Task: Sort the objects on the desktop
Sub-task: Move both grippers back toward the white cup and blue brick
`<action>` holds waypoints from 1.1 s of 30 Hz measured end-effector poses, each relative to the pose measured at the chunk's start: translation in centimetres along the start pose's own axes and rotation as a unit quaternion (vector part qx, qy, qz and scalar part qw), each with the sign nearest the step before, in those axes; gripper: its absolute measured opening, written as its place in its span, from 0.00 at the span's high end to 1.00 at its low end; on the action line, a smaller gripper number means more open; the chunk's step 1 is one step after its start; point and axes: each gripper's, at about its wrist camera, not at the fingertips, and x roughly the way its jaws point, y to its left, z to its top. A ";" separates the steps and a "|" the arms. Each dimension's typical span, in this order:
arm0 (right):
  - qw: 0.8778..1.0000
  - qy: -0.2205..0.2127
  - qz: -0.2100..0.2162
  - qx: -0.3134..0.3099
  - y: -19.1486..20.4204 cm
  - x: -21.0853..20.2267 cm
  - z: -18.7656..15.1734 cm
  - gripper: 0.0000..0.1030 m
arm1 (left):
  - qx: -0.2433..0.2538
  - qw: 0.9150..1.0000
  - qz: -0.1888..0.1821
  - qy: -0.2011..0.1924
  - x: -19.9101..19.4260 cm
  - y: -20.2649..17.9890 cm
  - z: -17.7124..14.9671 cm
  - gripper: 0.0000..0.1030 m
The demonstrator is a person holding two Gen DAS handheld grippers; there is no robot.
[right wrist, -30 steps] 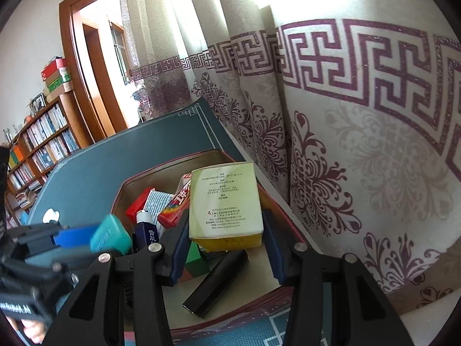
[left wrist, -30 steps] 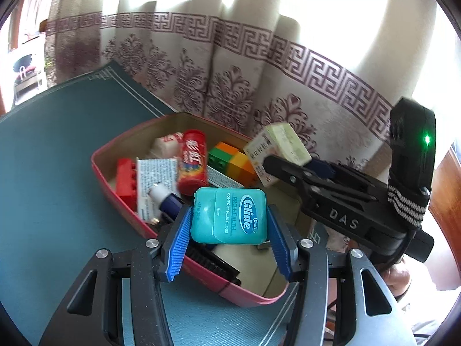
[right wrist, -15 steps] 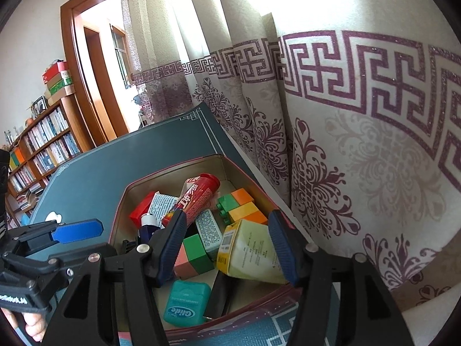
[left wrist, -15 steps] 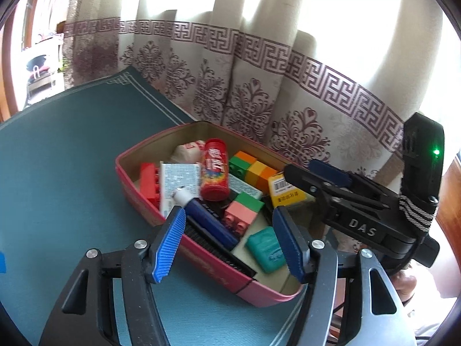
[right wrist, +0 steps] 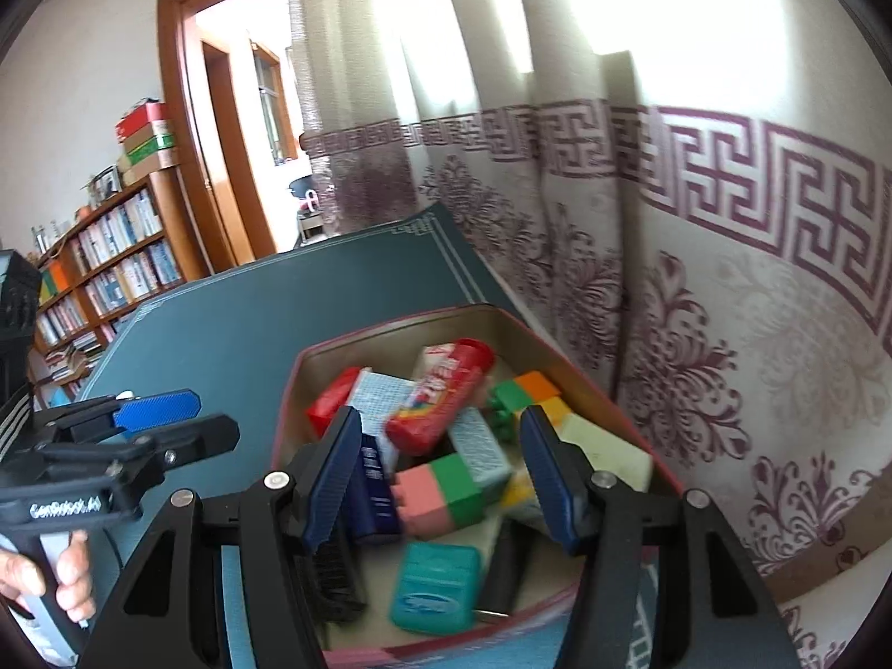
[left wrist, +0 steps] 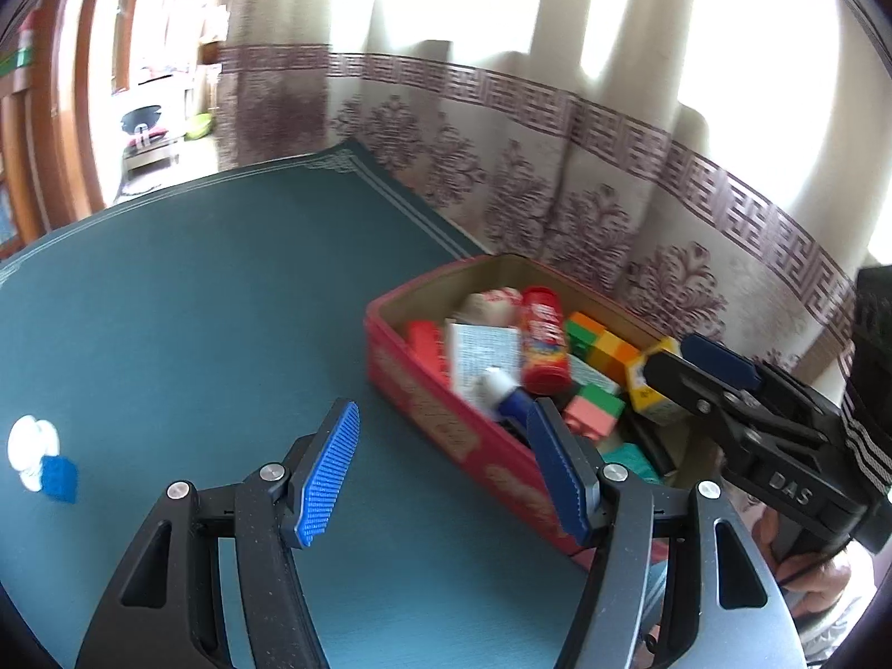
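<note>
A red tin box (left wrist: 412, 384) (right wrist: 384, 333) stands on the teal mat by the curtain, full of small items. Among them are a red tube (left wrist: 543, 340) (right wrist: 440, 401), a pink-green brick (right wrist: 440, 490), a teal floss case (right wrist: 435, 585) (left wrist: 630, 460) and a pale yellow carton (right wrist: 602, 451) (left wrist: 652, 396). My left gripper (left wrist: 444, 407) (right wrist: 178, 421) is open and empty, over the mat just left of the box's near wall. My right gripper (right wrist: 439, 412) (left wrist: 697, 373) hangs open and empty above the box's contents.
A small white and blue object (left wrist: 39, 457) lies on the teal mat (left wrist: 195, 306) at the far left. The patterned curtain (left wrist: 557, 195) hangs right behind the box. A bookshelf (right wrist: 100, 256) and a doorway stand beyond the table. A hand (right wrist: 61, 574) holds the left gripper.
Both grippers opened: the floss case left my left gripper and the carton left my right one, and both now lie in the box. My left gripper swung left, off the box.
</note>
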 end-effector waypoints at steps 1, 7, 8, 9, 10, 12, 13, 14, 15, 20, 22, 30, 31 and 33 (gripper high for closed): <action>1.000 -0.001 0.004 -0.003 0.4 0.0 0.0 0.38 | -0.006 1.000 0.006 -0.003 -0.3 0.7 0.0 0.36; 0.999 0.000 0.032 -0.019 3.3 0.5 0.2 0.38 | -0.047 0.997 0.049 -0.020 -1.8 5.0 -0.3 0.36; 0.999 0.002 0.038 -0.023 3.9 0.7 0.2 0.38 | -0.056 0.997 0.058 -0.022 -2.1 5.9 -0.4 0.36; 0.999 0.004 0.044 -0.027 4.5 0.9 0.1 0.38 | -0.061 0.996 0.064 -0.024 -2.3 6.6 -0.5 0.36; 0.998 0.007 0.050 -0.032 5.1 1.1 0.1 0.38 | -0.068 0.995 0.073 -0.025 -2.5 7.4 -0.6 0.36; 0.997 0.012 0.063 -0.040 6.3 1.5 0.0 0.38 | -0.080 0.992 0.091 -0.028 -3.1 9.0 -0.9 0.36; 0.996 0.014 0.070 -0.045 7.0 1.8 0.0 0.38 | -0.087 0.990 0.103 -0.030 -3.4 9.9 -1.1 0.36; 0.996 0.017 0.076 -0.049 7.6 2.0 -0.1 0.38 | -0.091 0.989 0.110 -0.030 -3.6 10.6 -1.3 0.36; 0.995 0.019 0.081 -0.052 8.1 2.3 -0.1 0.38 | -0.096 0.988 0.120 -0.030 -3.8 11.5 -1.5 0.36; 0.991 0.034 0.110 -0.067 10.8 3.6 -0.5 0.38 | -0.116 0.979 0.164 -0.025 -4.7 15.3 -2.6 0.36; 0.989 0.043 0.121 -0.070 11.7 4.2 -0.7 0.37 | -0.133 0.974 0.181 -0.021 -4.9 17.2 -3.1 0.36; 0.983 0.067 0.143 -0.095 15.1 6.1 -1.5 0.34 | -0.160 0.960 0.228 -0.007 -5.2 22.5 -4.3 0.36; 0.982 0.069 0.144 -0.098 15.4 6.3 -1.6 0.34 | -0.160 0.959 0.233 -0.004 -5.0 22.8 -4.3 0.36; 0.981 0.073 0.145 -0.101 16.0 6.7 -1.7 0.34 | -0.159 0.956 0.244 0.004 -4.4 23.7 -4.3 0.36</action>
